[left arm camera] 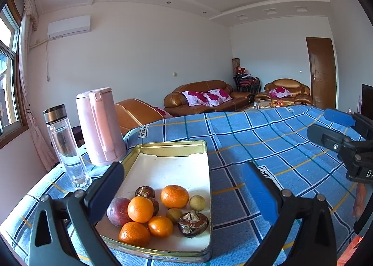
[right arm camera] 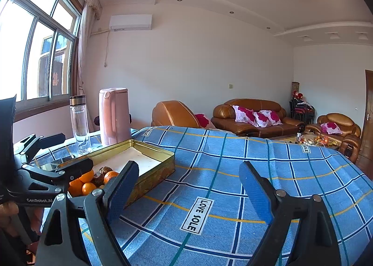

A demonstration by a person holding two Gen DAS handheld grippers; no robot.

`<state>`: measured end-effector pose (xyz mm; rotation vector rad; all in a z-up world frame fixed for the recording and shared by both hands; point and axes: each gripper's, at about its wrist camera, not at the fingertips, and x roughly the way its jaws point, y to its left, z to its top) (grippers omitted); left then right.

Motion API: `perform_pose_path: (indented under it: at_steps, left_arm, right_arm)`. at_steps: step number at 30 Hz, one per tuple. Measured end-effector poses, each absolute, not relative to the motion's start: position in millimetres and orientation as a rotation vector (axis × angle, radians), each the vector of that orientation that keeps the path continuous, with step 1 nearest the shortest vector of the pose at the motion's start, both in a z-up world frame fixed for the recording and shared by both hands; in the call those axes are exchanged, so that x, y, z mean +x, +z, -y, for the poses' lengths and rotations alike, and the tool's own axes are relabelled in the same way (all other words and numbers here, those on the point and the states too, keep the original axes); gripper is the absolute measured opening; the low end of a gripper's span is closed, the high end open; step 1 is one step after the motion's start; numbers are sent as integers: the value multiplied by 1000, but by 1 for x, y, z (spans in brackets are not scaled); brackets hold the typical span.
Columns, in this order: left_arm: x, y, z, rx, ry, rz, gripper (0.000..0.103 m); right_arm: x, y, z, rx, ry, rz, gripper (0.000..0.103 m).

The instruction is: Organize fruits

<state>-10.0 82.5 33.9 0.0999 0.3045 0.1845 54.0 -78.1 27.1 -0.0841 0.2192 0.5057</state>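
Note:
A gold tin tray (left arm camera: 167, 144) with a white liner sits on the blue checked tablecloth (left arm camera: 268, 140). In its near end lie several oranges (left arm camera: 174, 196), a dark red fruit (left arm camera: 116, 211), brown water chestnuts (left arm camera: 193, 223) and small yellowish fruits (left arm camera: 197, 203). My left gripper (left arm camera: 186, 179) hangs open just above that near end, holding nothing. To the right of the tray (right arm camera: 151, 172), my right gripper (right arm camera: 188, 184) is open and empty above bare cloth. It also shows at the right edge of the left wrist view as the right gripper (left arm camera: 326, 126). The right wrist view catches the left gripper (right arm camera: 63, 154) over the oranges (right arm camera: 87, 177).
A pink kettle (left arm camera: 100, 126) and a clear glass bottle (left arm camera: 67, 147) stand at the table's far left corner, just behind the tray. Beyond the table's far edge are brown leather sofas (left arm camera: 205, 98). A window (right arm camera: 35, 44) fills the left wall.

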Motion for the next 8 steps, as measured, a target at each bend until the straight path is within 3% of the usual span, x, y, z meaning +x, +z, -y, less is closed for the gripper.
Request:
perform_pose_path:
  at_steps: [8]
  left_arm:
    - [-11, 33, -82, 105, 174, -303, 103]
  right_arm:
    - [58, 23, 82, -98, 507, -244, 89]
